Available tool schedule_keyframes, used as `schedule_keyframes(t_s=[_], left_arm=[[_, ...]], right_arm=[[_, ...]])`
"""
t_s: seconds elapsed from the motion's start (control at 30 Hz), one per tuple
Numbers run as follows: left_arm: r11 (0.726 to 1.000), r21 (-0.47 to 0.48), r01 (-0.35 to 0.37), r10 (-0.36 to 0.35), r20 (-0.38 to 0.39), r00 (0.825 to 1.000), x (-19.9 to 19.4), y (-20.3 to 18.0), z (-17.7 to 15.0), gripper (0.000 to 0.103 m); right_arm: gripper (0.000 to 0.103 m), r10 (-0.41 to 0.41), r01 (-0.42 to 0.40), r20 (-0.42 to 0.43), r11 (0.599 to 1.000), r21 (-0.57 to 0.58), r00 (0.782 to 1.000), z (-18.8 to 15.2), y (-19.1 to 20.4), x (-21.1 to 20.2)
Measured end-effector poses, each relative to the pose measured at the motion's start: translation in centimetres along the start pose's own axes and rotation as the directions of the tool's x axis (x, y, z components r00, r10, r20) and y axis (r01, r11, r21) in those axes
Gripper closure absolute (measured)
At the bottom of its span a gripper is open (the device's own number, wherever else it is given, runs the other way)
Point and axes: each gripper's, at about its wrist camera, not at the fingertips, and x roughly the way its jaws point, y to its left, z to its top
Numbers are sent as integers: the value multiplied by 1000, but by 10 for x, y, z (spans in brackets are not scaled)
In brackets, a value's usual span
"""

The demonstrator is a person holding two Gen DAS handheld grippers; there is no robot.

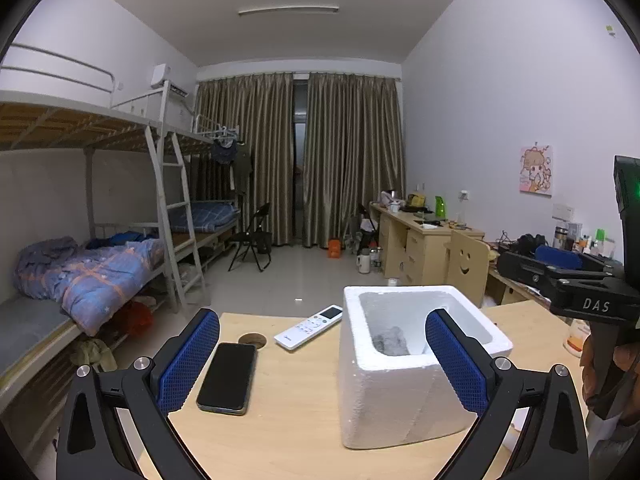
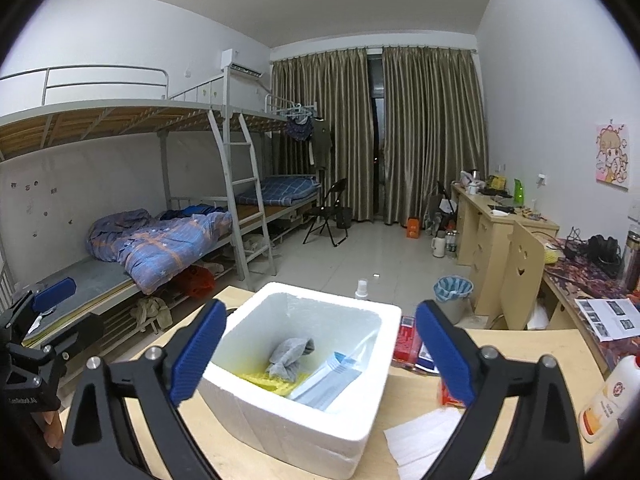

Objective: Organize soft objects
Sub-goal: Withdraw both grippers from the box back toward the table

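Sock (image 2: 291, 354), grey and crumpled, lies inside the foam box (image 2: 280, 412) on the table (image 1: 288, 420), over a yellow cloth (image 2: 262, 380), beside a packet (image 2: 332, 380). Left gripper (image 1: 322, 356) and right gripper (image 2: 320, 354) both gape wide, holding nothing.

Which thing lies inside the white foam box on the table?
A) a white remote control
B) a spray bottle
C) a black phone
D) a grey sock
D: the grey sock lies in the white foam box, while the phone and remote control rest on the table outside it.
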Motion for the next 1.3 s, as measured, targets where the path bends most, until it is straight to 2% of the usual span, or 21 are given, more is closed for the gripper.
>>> schedule_keyframes(t_s=[0.1, 0.47, 0.97, 1.3], left_arm=[[1000, 10, 11, -11, 4, 1000, -6, -7, 1, 0], [997, 27, 76, -76, 28, 997, -31, -33, 5, 0], [981, 66, 182, -185, 40, 982, -64, -83, 3, 0], [970, 76, 231, -233, 32, 972, -76, -106, -3, 0]], right_arm=[[1, -11, 11, 15, 1000, 6, 1000, 0, -2, -9], [0, -66, 66, 49, 998, 3, 997, -6, -12, -57], [0, -161, 156, 103, 986, 56, 982, -24, -38, -124], [0, -197, 191, 103, 980, 62, 975, -38, -47, -145]])
